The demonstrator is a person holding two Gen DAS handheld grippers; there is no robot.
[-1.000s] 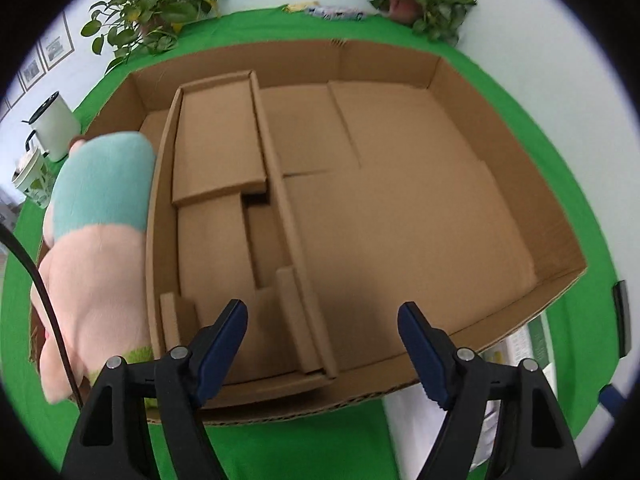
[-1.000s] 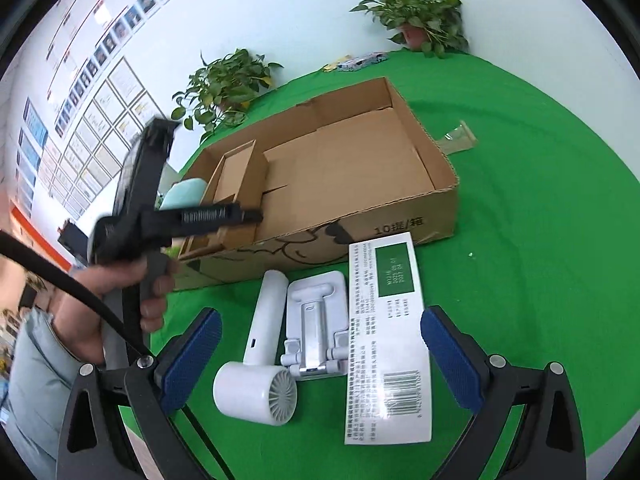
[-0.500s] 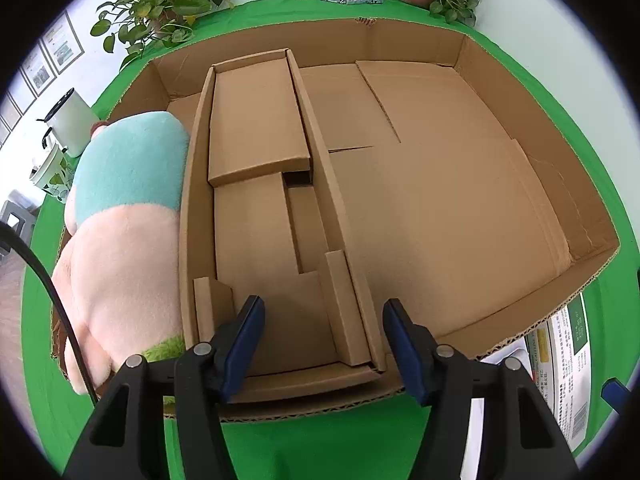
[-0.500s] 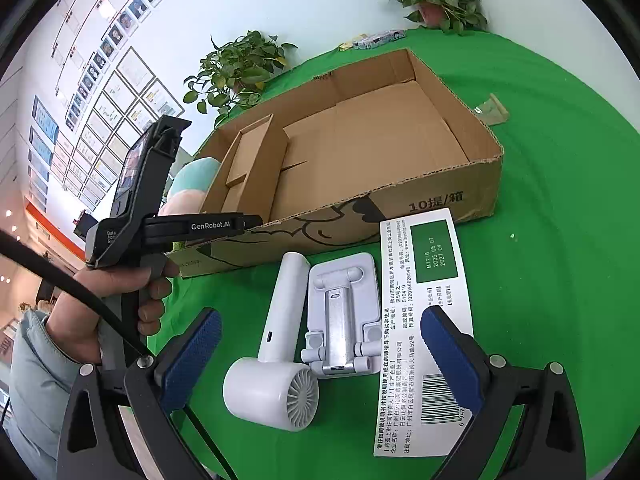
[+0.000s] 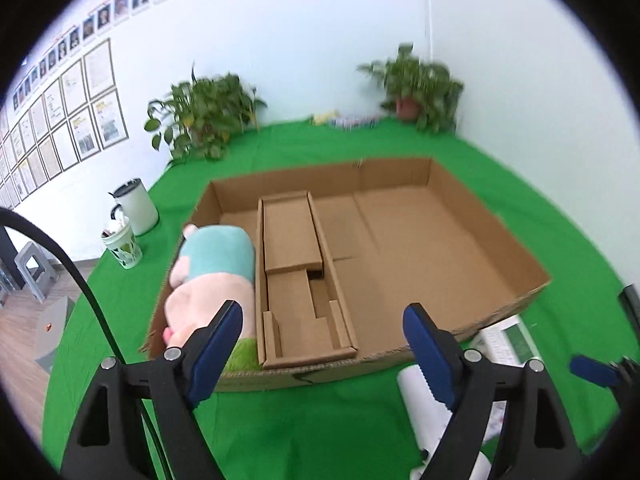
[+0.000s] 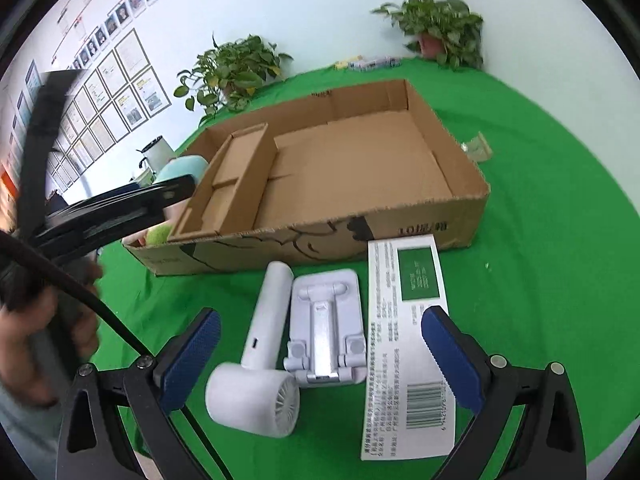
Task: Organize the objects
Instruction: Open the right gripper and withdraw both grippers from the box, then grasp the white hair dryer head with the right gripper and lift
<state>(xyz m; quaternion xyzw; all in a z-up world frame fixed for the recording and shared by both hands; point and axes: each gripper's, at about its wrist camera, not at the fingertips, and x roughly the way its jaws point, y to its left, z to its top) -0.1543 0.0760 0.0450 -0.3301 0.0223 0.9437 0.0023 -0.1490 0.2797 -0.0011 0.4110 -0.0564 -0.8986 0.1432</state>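
Observation:
An open cardboard box [image 5: 476, 212] lies on the green cloth, with a cardboard insert [image 5: 296, 280] inside it. A pink and teal plush toy [image 5: 212, 276] fills the box's left compartment. In front of the box lie a white handheld fan [image 6: 256, 364], a white folding stand [image 6: 326, 328] and a flat white packet with a green label [image 6: 412, 344]. My left gripper [image 5: 322, 320] hovers before the box, its jaws opening with nothing between them. My right gripper [image 6: 320, 320] stands open above the fan and stand, touching neither.
Two potted plants [image 5: 208, 120] [image 5: 420, 88] stand at the cloth's far edge. A white kettle [image 5: 134, 208] and a patterned cup [image 5: 120, 244] sit left of the box. A crumpled clear wrapper [image 6: 476, 148] lies right of the box. A hand [image 6: 24, 340] holds the left gripper.
My left gripper has pulled back and risen from over the box; its jaws narrowed, then widened. The right gripper drifted slightly, so the fan, stand and packet sit nearer.

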